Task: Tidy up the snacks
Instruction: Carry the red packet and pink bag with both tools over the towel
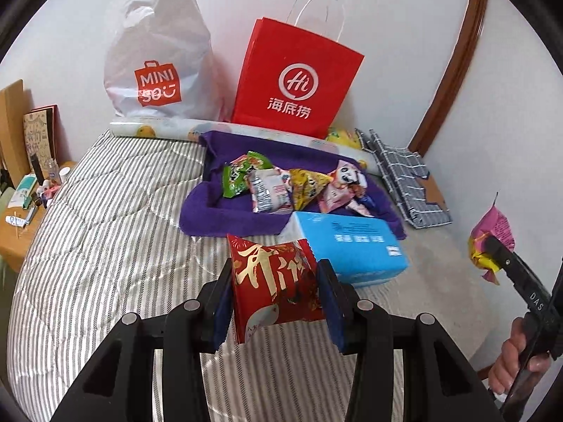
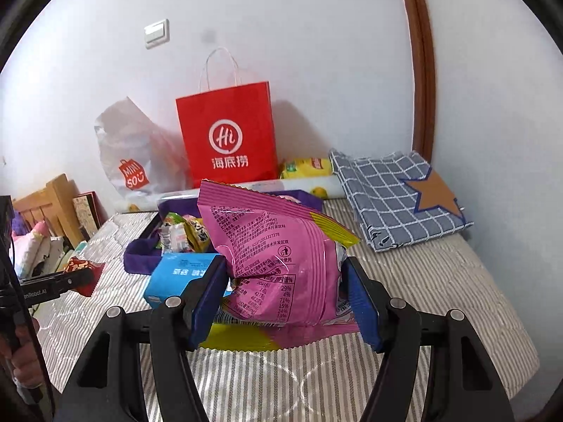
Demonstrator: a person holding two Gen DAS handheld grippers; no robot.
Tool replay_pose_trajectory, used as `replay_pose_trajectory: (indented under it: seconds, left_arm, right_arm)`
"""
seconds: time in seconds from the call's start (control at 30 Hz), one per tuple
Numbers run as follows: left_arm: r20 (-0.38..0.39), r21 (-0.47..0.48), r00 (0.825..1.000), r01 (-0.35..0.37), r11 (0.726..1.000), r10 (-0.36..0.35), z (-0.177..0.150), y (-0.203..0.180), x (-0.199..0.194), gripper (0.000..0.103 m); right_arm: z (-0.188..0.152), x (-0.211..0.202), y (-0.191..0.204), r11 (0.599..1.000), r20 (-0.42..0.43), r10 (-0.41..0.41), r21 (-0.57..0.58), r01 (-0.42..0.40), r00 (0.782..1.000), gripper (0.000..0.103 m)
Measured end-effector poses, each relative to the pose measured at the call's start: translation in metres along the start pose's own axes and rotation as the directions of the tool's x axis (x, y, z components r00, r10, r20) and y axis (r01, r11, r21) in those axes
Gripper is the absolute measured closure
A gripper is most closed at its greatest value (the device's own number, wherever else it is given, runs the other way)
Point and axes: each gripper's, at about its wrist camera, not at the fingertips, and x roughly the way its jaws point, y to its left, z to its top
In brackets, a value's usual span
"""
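Observation:
My left gripper (image 1: 276, 281) is shut on a red snack packet (image 1: 274, 281) with gold characters, held above the striped bed. My right gripper (image 2: 285, 288) is shut on a pink and yellow snack bag (image 2: 281, 260); that bag also shows in the left wrist view (image 1: 491, 242) at the far right. A purple fabric tray (image 1: 218, 211) on the bed holds several snack packets (image 1: 271, 190), ahead of both grippers. The tray shows in the right wrist view (image 2: 140, 249) behind a blue box (image 2: 183, 270). The red packet shows at the left of the right wrist view (image 2: 84, 274).
A blue box (image 1: 355, 246) lies against the tray's near edge. A red paper bag (image 1: 295, 77) and a white Miniso bag (image 1: 158, 59) stand at the wall. A checked cloth (image 2: 397, 193) lies at the right. A cluttered wooden side table (image 1: 21, 211) is at the left.

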Motion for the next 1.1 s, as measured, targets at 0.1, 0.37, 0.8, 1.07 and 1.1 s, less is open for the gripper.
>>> replay_pose_trajectory:
  seconds: [0.1,0.37,0.8,1.07,1.1]
  left_arm:
    - [0.019,0.008,1.0,-0.006,1.0,0.006,0.0,-0.006,-0.01,0.061]
    - [0.042,0.021,0.999,0.001,1.0,-0.002,0.001,-0.015,-0.029,0.061]
    - [0.07,0.025,0.997,0.022,0.999,-0.023,0.005,-0.02,-0.045,0.061]
    - [0.079,0.032,0.996,0.025,0.999,-0.028,0.004,-0.022,-0.05,0.061]
    - [0.08,0.03,0.996,0.028,0.999,-0.03,0.004,-0.022,-0.05,0.061]
  right_arm:
    - [0.001,-0.011,0.002,1.0,0.017,0.003,0.003,-0.003,1.0,0.037]
    - [0.006,-0.031,0.012,1.0,0.046,-0.005,-0.02,0.006,0.999,0.037]
    - [0.017,-0.048,0.025,0.998,0.084,-0.006,-0.055,0.01,0.996,0.037]
    - [0.019,-0.051,0.029,0.998,0.092,0.0,-0.062,0.006,0.996,0.037]
    - [0.018,-0.052,0.029,0.998,0.093,-0.001,-0.065,0.007,0.996,0.037]
